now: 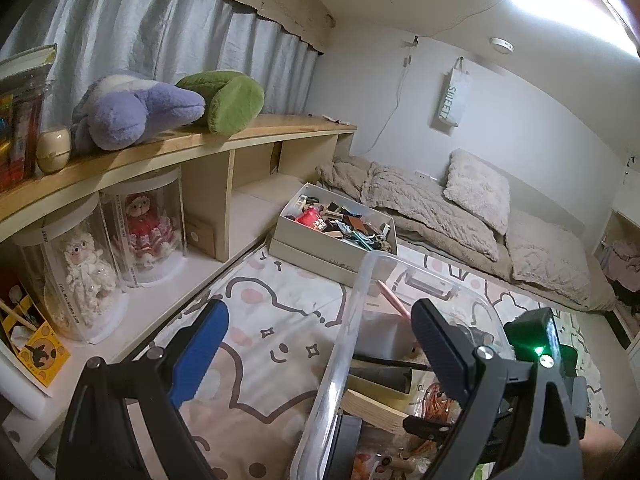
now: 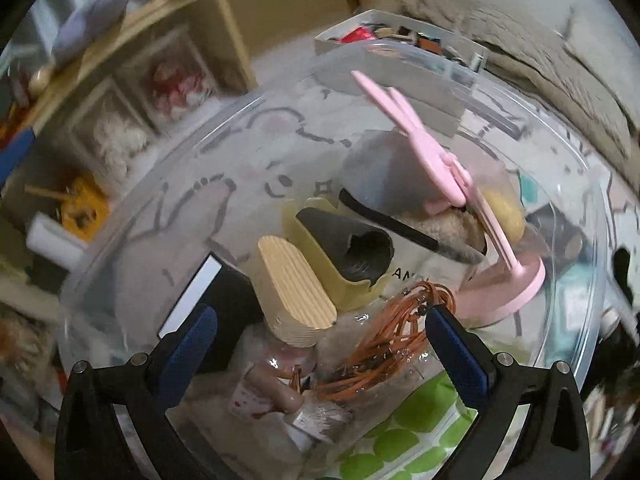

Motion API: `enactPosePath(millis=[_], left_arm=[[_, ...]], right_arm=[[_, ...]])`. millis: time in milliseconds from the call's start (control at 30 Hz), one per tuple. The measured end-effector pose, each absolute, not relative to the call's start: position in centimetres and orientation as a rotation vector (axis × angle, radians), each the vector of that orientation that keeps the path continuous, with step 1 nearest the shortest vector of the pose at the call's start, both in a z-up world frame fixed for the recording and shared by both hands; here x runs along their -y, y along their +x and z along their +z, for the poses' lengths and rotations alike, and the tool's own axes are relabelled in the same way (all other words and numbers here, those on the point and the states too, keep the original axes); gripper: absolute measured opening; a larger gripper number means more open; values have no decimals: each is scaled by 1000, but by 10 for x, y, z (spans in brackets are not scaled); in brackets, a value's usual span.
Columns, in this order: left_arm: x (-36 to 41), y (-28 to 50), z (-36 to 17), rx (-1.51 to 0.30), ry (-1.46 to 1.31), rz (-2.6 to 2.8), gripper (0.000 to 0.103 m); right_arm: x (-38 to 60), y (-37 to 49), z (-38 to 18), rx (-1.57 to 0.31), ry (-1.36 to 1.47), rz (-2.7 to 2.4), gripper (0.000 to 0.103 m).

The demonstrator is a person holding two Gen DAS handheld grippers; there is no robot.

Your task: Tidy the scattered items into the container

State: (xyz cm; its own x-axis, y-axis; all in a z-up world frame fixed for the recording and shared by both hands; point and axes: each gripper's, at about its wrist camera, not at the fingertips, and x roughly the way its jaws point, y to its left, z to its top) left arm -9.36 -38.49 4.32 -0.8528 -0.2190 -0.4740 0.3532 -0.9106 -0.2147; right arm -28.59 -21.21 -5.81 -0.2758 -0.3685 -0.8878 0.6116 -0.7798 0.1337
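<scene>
A clear plastic container (image 1: 360,292) stands on the patterned bed sheet; it fills the right wrist view (image 2: 572,184). Inside lie a pink bunny-eared stand (image 2: 436,164), a wooden block (image 2: 292,284), a yellow holder with a dark cone (image 2: 348,248), a coil of orange wire (image 2: 396,340) and a small bottle (image 2: 280,360). My left gripper (image 1: 320,348) is open and empty, straddling the container's left wall. My right gripper (image 2: 320,344) is open and empty just above the contents; its black body shows in the left wrist view (image 1: 536,340).
A white shoebox (image 1: 336,232) full of small items sits on the bed beyond the container. A wooden shelf (image 1: 192,148) with plush toys and doll cases runs along the left. Beige blankets and pillows (image 1: 476,192) lie at the back right.
</scene>
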Motion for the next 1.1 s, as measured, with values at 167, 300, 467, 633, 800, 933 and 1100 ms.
enactPosePath(millis=[167, 300, 467, 633, 800, 933, 1100], left_arm=[[384, -94, 42, -418, 657, -2736, 93], [381, -96, 41, -417, 666, -2745, 93], [374, -98, 41, -405, 671, -2760, 93], [373, -99, 42, -402, 668, -2763, 93], [379, -97, 42, -410, 666, -2753, 93], [385, -97, 40, -419, 665, -2741, 93], [389, -97, 37, -428, 675, -2737, 93]], right_arm=[[233, -265, -63, -805, 1245, -2075, 103], [232, -265, -71, -994, 1217, -2065, 103], [243, -277, -87, -1054, 1256, -2036, 103], [260, -295, -97, -1109, 1258, -2091, 103], [269, -312, -112, -1156, 1286, -2120, 103], [271, -306, -114, -1182, 1269, -2086, 103], [260, -303, -92, -1100, 1226, -2107, 103]])
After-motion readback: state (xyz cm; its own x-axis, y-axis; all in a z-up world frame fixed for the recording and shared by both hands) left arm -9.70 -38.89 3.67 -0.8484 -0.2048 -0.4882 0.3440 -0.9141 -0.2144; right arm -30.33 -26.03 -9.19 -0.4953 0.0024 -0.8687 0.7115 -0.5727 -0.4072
